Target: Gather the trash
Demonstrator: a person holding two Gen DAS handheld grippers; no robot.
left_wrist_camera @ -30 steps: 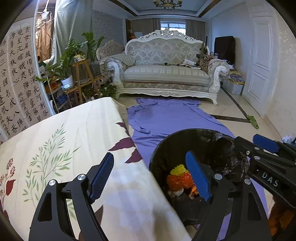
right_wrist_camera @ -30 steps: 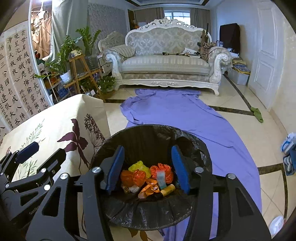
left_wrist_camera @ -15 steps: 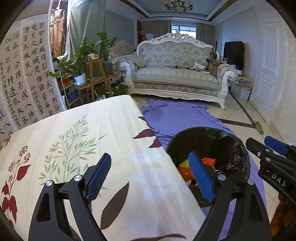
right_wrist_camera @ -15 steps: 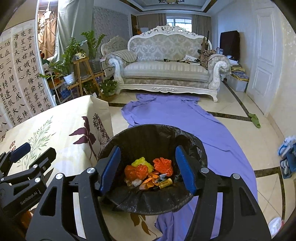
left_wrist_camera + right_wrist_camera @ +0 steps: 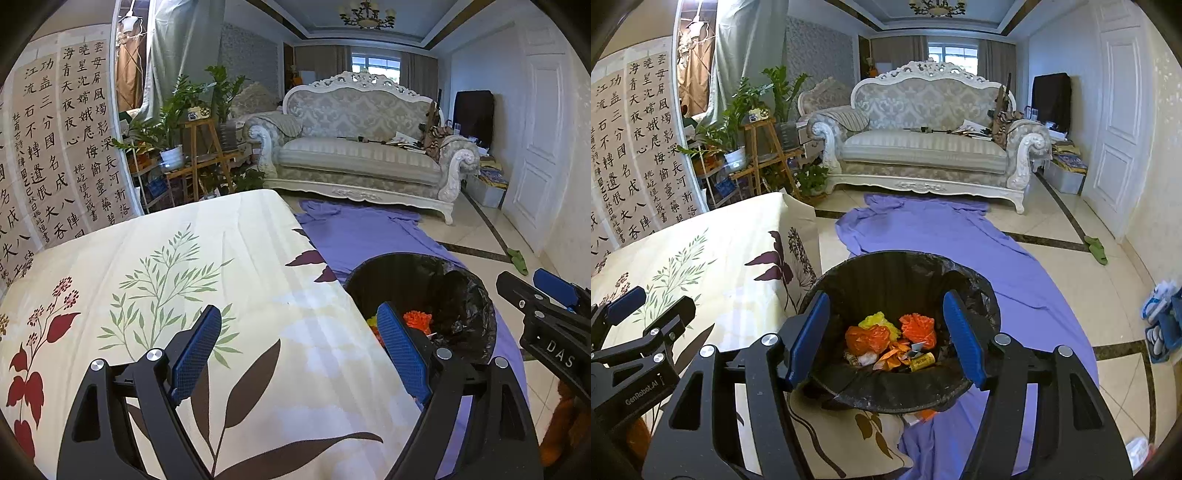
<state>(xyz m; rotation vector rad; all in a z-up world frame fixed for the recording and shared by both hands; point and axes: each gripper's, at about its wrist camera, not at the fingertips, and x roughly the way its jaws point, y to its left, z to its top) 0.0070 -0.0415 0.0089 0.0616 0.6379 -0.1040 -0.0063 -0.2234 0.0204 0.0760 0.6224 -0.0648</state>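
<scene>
Currently, right wrist view: black-lined trash bin (image 5: 901,332) sits at 6 o'clock from frame centre, standing on the purple sheet (image 5: 997,266) that is spread over the tiled floor. Bin contents, visible at the bottom: orange plastic bag (image 5: 867,339), yellow crumpled wrapper (image 5: 877,320), orange-red crumpled piece (image 5: 919,328), small yellow cylinder (image 5: 922,362), and smaller orange and white scraps that cannot be told apart. Liner folded over the rim.

Right hand-held gripper (image 5: 886,341): its jaws have just been opening; now spread moderately wide, nothing between the blue pads. Bin opening shows through the gap, below and apart from the pads.

Left wrist view: left hand-held gripper (image 5: 299,345) spread wide, jaws have just been opening, nothing held. It hangs above the desk (image 5: 184,295), which carries a cream floral cloth. Bin at 4 o'clock in this view, just beside the desk's right edge; only a bit of orange and yellow trash shows past the right pad.

Right gripper's body enters the left view at 3 to 4 o'clock; left gripper's body enters the right view at 8 o'clock.

White sofa (image 5: 923,147) at 12 o'clock, well apart from the bin.
</scene>
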